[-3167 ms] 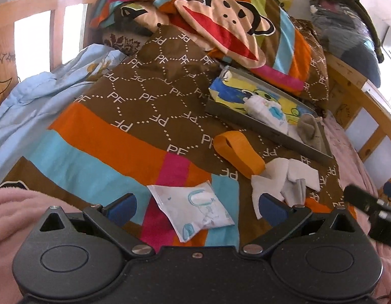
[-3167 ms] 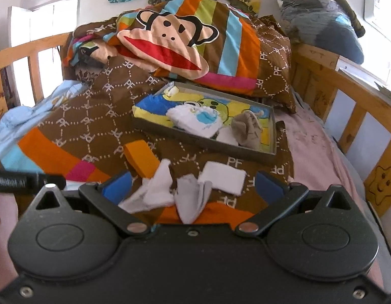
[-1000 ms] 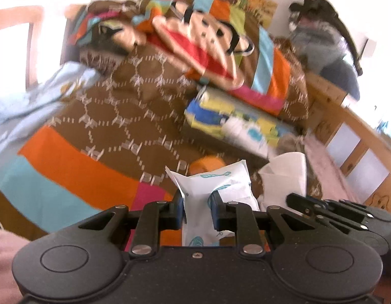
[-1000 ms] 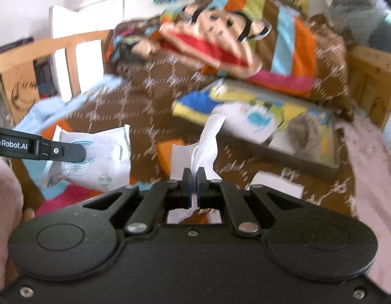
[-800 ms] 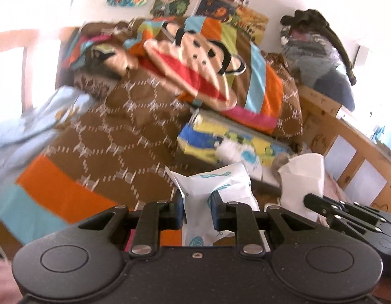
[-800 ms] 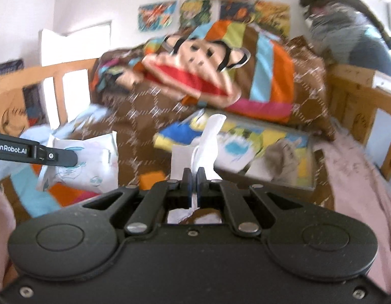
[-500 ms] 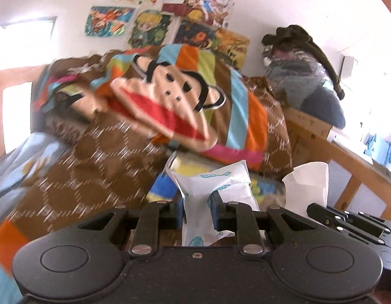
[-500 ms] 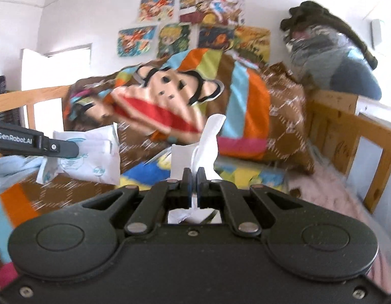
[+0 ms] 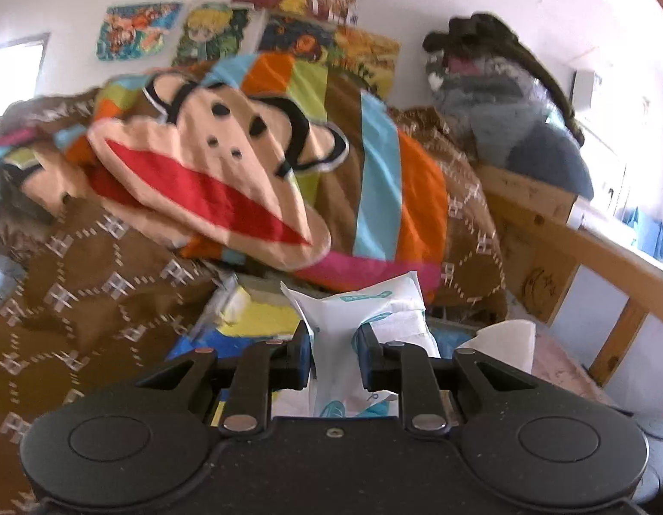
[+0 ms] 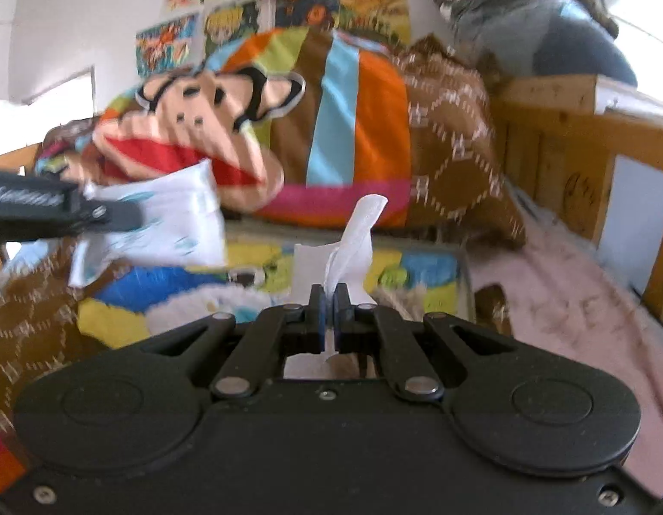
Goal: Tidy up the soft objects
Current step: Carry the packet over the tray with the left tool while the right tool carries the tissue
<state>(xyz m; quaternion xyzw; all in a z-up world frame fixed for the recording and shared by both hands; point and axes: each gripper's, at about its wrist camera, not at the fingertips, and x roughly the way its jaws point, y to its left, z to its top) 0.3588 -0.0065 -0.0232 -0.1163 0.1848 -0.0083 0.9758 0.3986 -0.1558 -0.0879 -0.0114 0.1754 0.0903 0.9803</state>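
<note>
Now the left gripper (image 9: 335,358) pinches a crinkly white printed packet (image 9: 366,313) between its fingers; the right gripper (image 10: 329,315), fully closed, clamps a limp white cloth (image 10: 353,242).

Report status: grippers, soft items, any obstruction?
Left gripper clamps printed white pouch. Right gripper clamps white cloth. Both above tray. Nothing blocking.

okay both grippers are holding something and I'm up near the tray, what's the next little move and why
Probably carry both a little further forward and lower them over the grey tray with the yellow and blue lining. The left gripper is clamped on the white pouch with teal print, the right gripper on the plain white cloth, and both hang above the tray's near side, not inside it.
</note>
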